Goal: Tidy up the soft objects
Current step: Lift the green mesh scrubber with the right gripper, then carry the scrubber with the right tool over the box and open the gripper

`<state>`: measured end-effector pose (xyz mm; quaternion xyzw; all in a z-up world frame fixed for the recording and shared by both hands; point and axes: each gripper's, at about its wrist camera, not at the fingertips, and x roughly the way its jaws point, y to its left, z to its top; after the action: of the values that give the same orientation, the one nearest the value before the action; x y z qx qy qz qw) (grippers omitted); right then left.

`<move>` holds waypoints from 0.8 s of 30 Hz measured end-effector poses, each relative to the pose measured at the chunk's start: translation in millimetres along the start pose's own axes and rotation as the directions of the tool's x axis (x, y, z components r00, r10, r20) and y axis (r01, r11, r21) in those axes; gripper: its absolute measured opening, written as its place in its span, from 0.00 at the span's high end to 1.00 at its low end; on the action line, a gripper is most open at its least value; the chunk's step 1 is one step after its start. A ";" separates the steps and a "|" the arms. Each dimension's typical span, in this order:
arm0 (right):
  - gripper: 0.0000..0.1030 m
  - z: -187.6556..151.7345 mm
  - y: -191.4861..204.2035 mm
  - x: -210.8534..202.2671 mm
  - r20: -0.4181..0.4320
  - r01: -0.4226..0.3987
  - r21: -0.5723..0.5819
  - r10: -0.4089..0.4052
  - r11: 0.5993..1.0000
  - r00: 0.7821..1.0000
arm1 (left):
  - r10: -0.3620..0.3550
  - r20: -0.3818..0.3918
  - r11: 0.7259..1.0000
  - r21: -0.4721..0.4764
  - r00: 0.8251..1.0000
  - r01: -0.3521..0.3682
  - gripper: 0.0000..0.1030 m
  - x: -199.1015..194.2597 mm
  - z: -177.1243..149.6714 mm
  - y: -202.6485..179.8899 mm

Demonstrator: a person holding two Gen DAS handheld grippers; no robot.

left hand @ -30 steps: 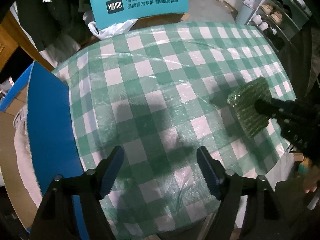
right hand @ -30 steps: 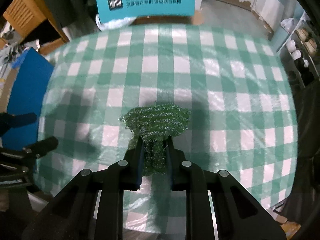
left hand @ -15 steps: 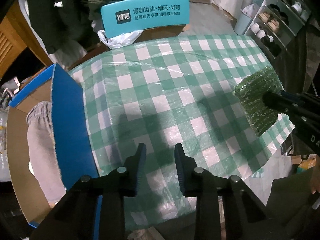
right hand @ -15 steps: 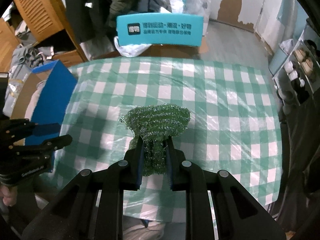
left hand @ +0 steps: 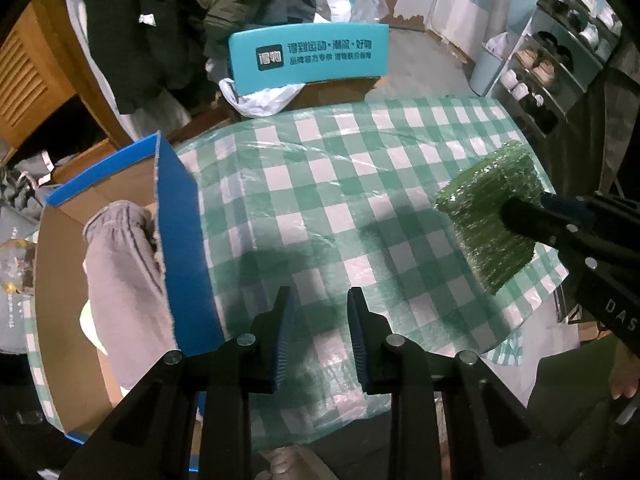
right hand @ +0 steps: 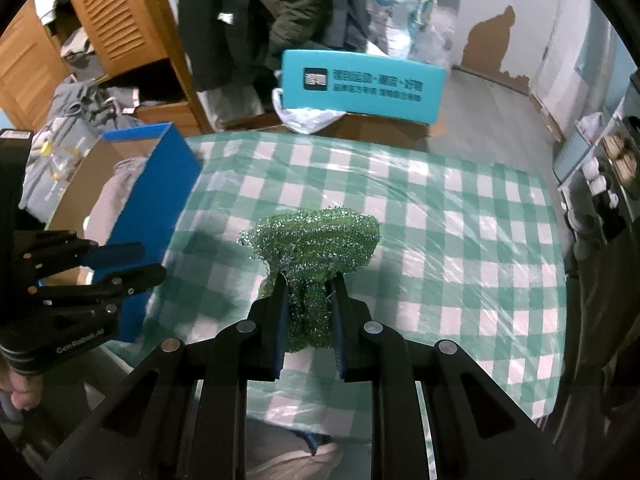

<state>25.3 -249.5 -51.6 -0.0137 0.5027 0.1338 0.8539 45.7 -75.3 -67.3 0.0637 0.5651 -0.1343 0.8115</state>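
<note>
While the right tool point(right hand: 308, 292) is clenched on a green glittery scouring pad point(right hand: 314, 240), pinching its lower part so the wider top bulges above the fingertips at the centre of the right wrist view, the left tool point(left hand: 320, 308) holds nothing, its two blue-padded fingers point(left hand: 285, 320) standing a narrow gap apart and not touching anything. The pad hangs in the air over the green-and-white checked desk point(right hand: 460, 220), and in the left wrist view it shows at the right edge of the frame point(left hand: 492, 216), with the right tool's dark finger lying across it. Compared with a second ago, the left tool's fingers have drawn much closer together, and both cameras now sit higher and farther back, so more of the room appears above the desk. The pad has stayed in the same grip throughout. At the left edge of the desk stands a blue cardboard box point(left hand: 180, 220), open at the top, with a grey garment point(left hand: 120, 264) lying inside it; in the right wrist view the box sits at the middle left point(right hand: 156, 200), and the left tool point(right hand: 152, 264) shows in front of its lower part. Beyond the far edge of the desk is a teal chair back with printed writing point(right hand: 360, 84), a white plastic bag point(right hand: 308, 118) below it, and dark coats point(right hand: 280, 8) hanging behind.
</note>
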 end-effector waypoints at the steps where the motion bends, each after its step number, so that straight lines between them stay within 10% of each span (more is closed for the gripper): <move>1: 0.84 1.1 4.2 -0.8 0.002 -0.004 -0.006 0.004 1.000 1.000 | 0.003 0.004 1.000 -0.002 1.000 -0.003 0.74 -2.1 -0.7 1.9; 24: 0.84 34.3 80.5 -8.9 0.043 -0.083 -0.104 0.088 0.991 0.995 | 0.037 0.084 0.997 -0.063 0.996 -0.032 0.75 -45.1 -22.5 53.5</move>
<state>31.1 -168.4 -18.0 -0.0324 0.4750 0.1960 0.8573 26.4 -11.9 -35.7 0.0427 0.5326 -0.1053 0.8387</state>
